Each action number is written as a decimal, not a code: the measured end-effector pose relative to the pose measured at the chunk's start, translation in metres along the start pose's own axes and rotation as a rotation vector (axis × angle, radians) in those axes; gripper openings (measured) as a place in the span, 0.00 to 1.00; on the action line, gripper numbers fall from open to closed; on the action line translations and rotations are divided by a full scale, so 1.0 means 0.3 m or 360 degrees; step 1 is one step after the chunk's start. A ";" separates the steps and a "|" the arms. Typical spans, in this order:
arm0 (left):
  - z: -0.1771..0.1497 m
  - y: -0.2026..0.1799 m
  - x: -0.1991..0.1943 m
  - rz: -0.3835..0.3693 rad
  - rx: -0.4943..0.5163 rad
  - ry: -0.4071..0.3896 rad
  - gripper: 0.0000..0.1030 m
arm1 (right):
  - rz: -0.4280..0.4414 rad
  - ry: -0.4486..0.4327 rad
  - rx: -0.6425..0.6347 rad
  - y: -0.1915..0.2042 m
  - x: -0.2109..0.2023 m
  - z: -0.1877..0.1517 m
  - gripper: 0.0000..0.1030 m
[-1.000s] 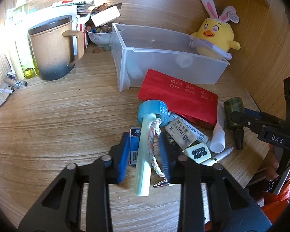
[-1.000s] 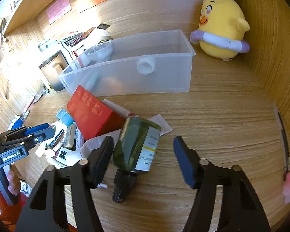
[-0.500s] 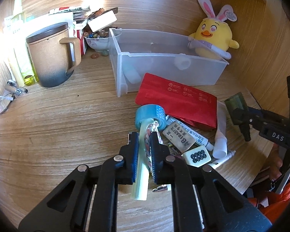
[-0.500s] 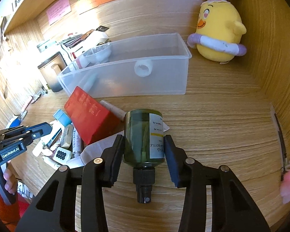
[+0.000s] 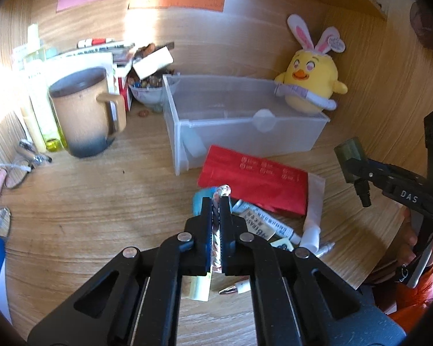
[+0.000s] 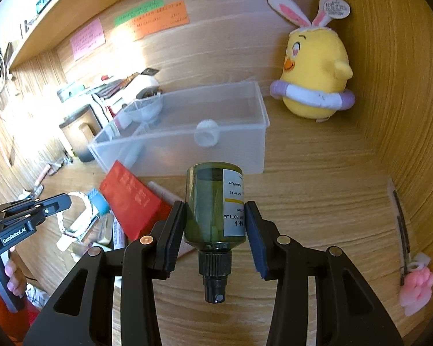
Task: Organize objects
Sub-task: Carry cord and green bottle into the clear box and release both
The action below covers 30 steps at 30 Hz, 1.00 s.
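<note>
Left wrist view: we see the left gripper (image 5: pixel 215 201) with its jaws pressed together on a braided cord (image 5: pixel 222 191), whose looped end sticks out just past the fingertips.
Below the left jaws: we see a pale green stick (image 5: pixel 199 287) and the tip of a pen (image 5: pixel 234 288) over the wooden desk (image 5: pixel 86 210).
Clutter ahead of the left gripper: we find a red packet (image 5: pixel 254 183), a blue tape roll (image 5: pixel 200 200) half hidden by the jaws, a labelled eraser (image 5: pixel 258 226) and a white tube (image 5: pixel 313 210), all lying close together.
Clear bin: we see the clear bin (image 5: pixel 245 124) standing behind the red packet, with a yellow plush chick (image 5: pixel 311 86) touching its far corner.
Mug: we see a tan mug (image 5: pixel 83 112) well to the left of the bin.
Right wrist view: we see the right gripper (image 6: pixel 215 216) pinching a green bottle (image 6: pixel 209 204) by its sides, black nozzle toward the camera, base toward the bin.
Bottle position: we see it held clear of the desk, just in front of the bin's near wall.
</note>
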<state>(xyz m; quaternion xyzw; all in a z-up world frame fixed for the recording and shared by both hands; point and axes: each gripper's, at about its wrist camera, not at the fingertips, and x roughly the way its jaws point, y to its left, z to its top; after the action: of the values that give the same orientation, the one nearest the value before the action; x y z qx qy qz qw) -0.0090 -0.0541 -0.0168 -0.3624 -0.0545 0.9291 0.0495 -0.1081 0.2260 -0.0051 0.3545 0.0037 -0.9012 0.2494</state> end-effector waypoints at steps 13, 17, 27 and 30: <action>0.136 -0.009 -0.047 -0.0030 -0.0037 -0.0172 0.03 | 0.0020 -0.0143 -0.0061 0.022 -0.024 0.116 0.37; 0.192 -0.020 -0.036 -0.0027 -0.0035 -0.0213 0.03 | 0.0039 -0.0175 -0.0090 0.030 -0.016 0.171 0.37; 0.340 -0.014 0.006 -0.0029 -0.0052 -0.0286 0.03 | 0.0058 -0.0219 -0.0153 0.046 0.042 0.327 0.37; 0.382 -0.014 0.029 -0.0019 -0.0047 -0.0295 0.03 | 0.0038 -0.0229 -0.0181 0.053 0.063 0.371 0.37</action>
<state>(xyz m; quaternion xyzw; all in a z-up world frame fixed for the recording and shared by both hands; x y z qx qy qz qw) -0.0930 -0.0562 0.0618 -0.2751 -0.0747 0.9575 0.0443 -0.1835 0.1830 0.0688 0.2740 0.0327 -0.9196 0.2797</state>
